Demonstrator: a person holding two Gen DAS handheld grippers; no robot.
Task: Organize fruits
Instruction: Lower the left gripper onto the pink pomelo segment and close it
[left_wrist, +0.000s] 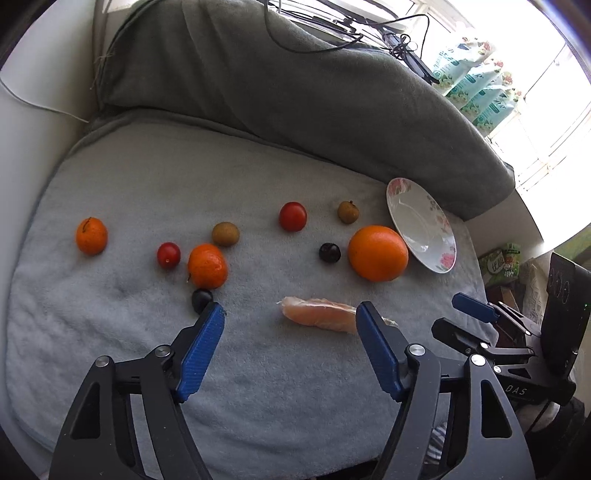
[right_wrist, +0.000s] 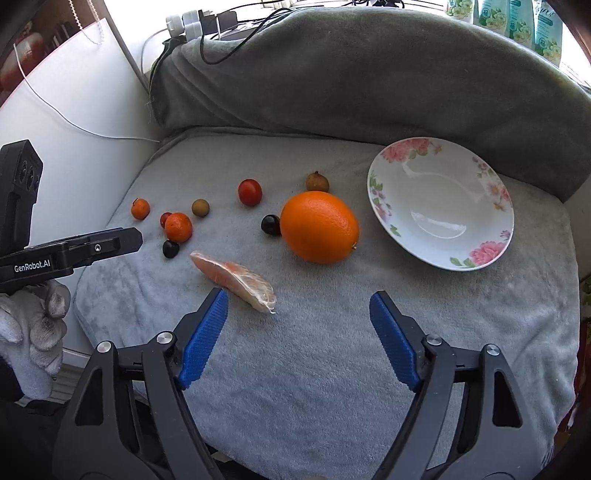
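Fruits (right_wrist: 319, 226) lie on my grey blanket (right_wrist: 332, 350), flowered plate (right_wrist: 384, 206) at two o'clock. Both my hand-held grippers (left_wrist: 290, 314) (right_wrist: 299, 301) stand spread, pinching nothing.

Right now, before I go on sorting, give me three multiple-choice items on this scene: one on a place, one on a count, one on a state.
1. Where is the floral-rimmed white plate relative to the large round orange, seen from the right wrist?
A. Right of it
B. Left of it
C. Under it

2. How many small red cherry tomatoes lie on the grey fleece mat?
A. One
B. Two
C. Four

3. What does the plate hold?
A. The peeled pink citrus segment
B. The large orange
C. Nothing

Answers: 1 A, the plate sits to the orange's right. 2 B, a second tomato lies further left. 3 C, its white bowl is bare.
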